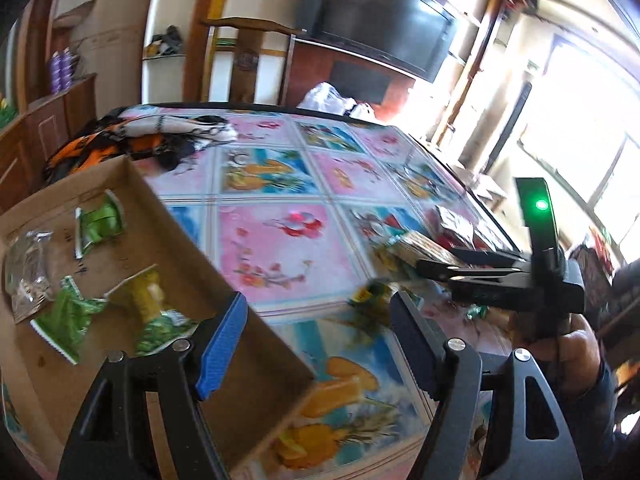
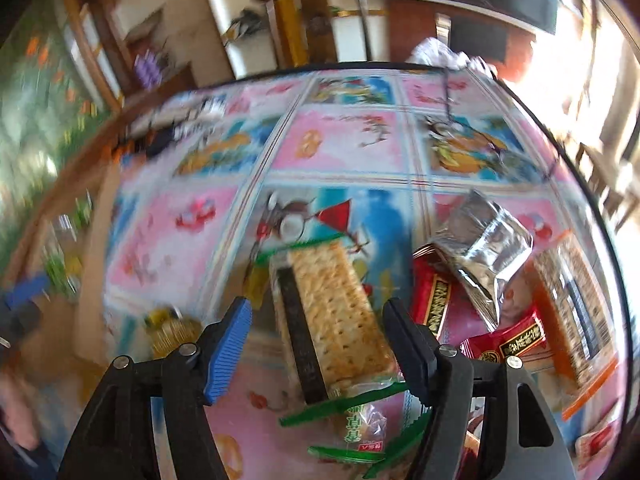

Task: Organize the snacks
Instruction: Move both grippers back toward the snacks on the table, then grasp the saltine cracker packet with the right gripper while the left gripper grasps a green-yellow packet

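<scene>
Crackers [image 2: 332,312] in a clear green-edged pack lie on the table [image 2: 332,140] between the right gripper's [image 2: 318,344] fingers, which stand well apart; no pad presses on the pack, so nothing is gripped. Just beyond the black finger [image 2: 408,352] sit red packets [image 2: 434,300], a silver pouch [image 2: 484,252] lying across them, and an orange-trimmed bag [image 2: 568,312] further out. Beyond the blue finger [image 2: 228,352] lies a small yellow packet [image 2: 172,328], blurred.

The left gripper [image 1: 316,344] is also open and empty, its blue finger [image 1: 222,348] over the near wall of a cardboard box [image 1: 224,280] and its black finger [image 1: 416,344] over the tablecloth. Inside the box, beyond the blue finger, lie three green packets [image 1: 100,222], a yellow one [image 1: 146,292] and a clear bag [image 1: 30,268]. Past the black finger, in the left wrist view, the right gripper points at the loose snacks, held by a hand [image 1: 572,344].
</scene>
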Available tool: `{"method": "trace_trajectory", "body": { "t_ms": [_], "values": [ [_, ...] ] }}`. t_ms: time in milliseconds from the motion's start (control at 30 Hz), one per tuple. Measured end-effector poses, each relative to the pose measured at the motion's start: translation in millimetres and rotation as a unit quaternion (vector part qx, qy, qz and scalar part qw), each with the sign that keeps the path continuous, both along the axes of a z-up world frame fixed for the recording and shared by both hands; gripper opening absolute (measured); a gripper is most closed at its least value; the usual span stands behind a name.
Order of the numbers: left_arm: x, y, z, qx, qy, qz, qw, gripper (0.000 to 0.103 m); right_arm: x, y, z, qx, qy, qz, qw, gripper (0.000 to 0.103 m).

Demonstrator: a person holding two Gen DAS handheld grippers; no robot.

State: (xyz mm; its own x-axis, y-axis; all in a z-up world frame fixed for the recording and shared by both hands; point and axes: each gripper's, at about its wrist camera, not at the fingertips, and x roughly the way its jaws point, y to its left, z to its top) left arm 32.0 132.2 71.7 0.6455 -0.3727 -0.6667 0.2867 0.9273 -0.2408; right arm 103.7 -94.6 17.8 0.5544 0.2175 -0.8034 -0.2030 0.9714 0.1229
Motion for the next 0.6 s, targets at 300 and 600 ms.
{"method": "trace_trajectory", "body": {
  "t_ms": [300,600],
  "values": [
    [2.8,-57.1,-13.4,0.008,0.046,-0.041,0.9981,0.080,-7.1,-13.2,3.1,-0.002,-0.029,-0.009,1.000,0.049],
    [31.1,-108.1,-26.2,0.128,0.039,-0.001,0.9911,0.086,-13.3,-37.2,23.1,0.067,-0.058,-0.039,0.995,0.049]
  ]
}}
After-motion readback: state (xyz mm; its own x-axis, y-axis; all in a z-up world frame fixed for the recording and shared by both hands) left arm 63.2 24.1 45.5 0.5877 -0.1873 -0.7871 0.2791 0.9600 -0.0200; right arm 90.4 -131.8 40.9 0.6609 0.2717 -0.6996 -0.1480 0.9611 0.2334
